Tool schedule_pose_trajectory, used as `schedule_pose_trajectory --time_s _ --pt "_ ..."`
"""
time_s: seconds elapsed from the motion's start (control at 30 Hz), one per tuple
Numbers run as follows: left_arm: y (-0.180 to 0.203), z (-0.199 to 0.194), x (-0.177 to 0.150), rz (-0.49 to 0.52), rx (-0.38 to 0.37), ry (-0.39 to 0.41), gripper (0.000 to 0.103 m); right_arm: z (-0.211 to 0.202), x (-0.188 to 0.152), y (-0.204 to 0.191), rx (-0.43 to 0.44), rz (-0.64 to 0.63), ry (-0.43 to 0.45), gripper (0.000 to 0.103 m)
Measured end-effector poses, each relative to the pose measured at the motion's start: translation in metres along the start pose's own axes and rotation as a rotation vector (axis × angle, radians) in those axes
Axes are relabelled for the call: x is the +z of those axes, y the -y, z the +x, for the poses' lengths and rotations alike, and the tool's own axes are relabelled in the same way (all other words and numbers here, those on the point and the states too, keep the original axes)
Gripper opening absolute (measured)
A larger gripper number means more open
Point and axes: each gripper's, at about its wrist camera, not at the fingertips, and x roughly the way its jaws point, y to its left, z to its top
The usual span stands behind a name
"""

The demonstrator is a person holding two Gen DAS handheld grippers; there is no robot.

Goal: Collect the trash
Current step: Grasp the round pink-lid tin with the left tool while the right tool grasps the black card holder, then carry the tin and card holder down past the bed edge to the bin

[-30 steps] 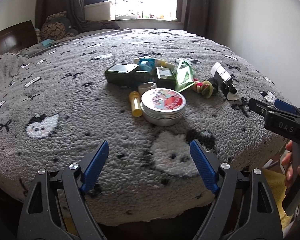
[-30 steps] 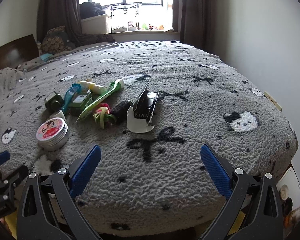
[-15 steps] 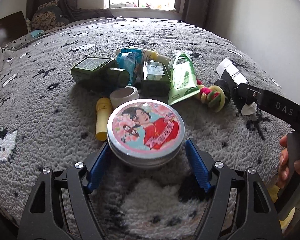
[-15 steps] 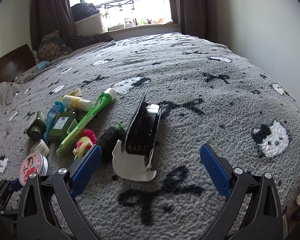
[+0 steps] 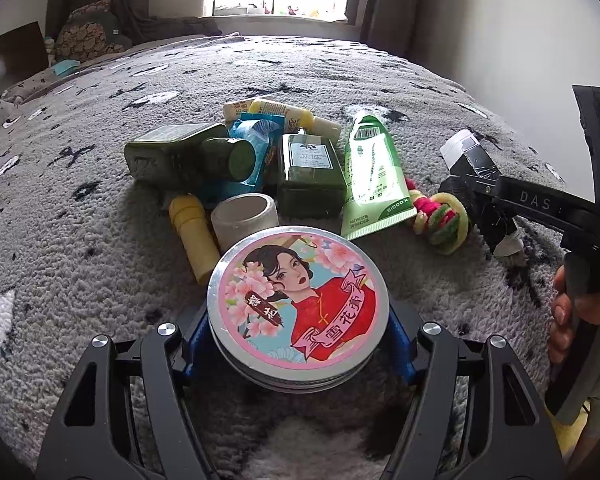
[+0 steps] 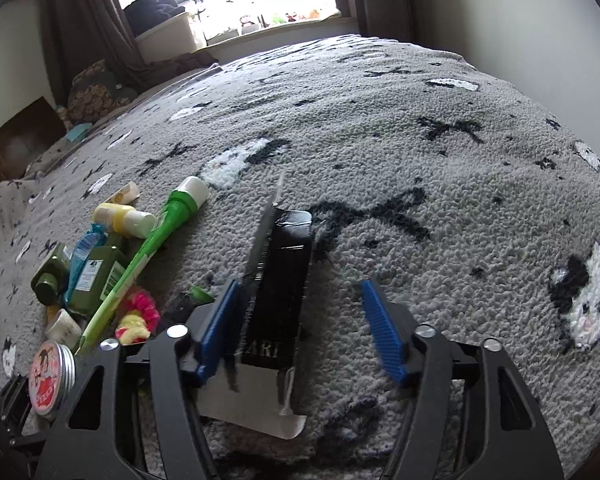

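Note:
A round silver tin [image 5: 297, 306] with a pink picture lid sits between the fingers of my left gripper [image 5: 297, 340], which is shut on its sides; the tin also shows in the right wrist view [image 6: 51, 376]. Behind it lie a yellow tube [image 5: 193, 236], a white cap [image 5: 243, 216], green bottles [image 5: 308, 174], a green tube [image 5: 374, 180] and a pink-yellow scrunchie [image 5: 440, 220]. My right gripper [image 6: 300, 328] is open around an open black box [image 6: 279, 280]; its left finger touches the box flap, its right finger stands apart.
Everything lies on a bed with a grey fleece blanket [image 6: 420, 120] with cat and bow patterns. The bed's near edge is just below both grippers. A wall [image 6: 520, 12] runs along the right. Pillows [image 5: 87, 28] and a window are at the far end.
My left gripper has moved forward and closed on the round tin. My right gripper has moved forward so that the black box is now between its fingers.

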Motion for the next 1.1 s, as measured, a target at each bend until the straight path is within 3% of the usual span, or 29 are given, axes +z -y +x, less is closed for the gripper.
schedule_pose_trajectory --time_s 0.03,0.13,0.5,0.77,1.1 --pt "0.000 -0.002 -0.001 -0.003 -0.002 0.001 0.066 -0.002 -0.001 -0.002 0.023 -0.003 -0.005 0.030" --pt "0.000 -0.013 -0.006 -0.007 -0.004 0.007 0.066 -0.010 -0.002 -0.010 0.022 -0.033 -0.004 0.027" --pt "0.000 -0.082 -0.014 -0.006 0.005 0.096 0.066 -0.090 -0.018 -0.029 0.031 -0.108 0.107 0.026" --pt "0.004 -0.146 -0.036 0.029 0.022 0.174 0.066 -0.165 -0.053 -0.041 0.061 -0.185 0.211 0.026" --pt "0.006 -0.195 -0.097 0.067 0.018 0.193 0.066 -0.201 -0.127 -0.050 0.116 -0.295 0.182 0.026"
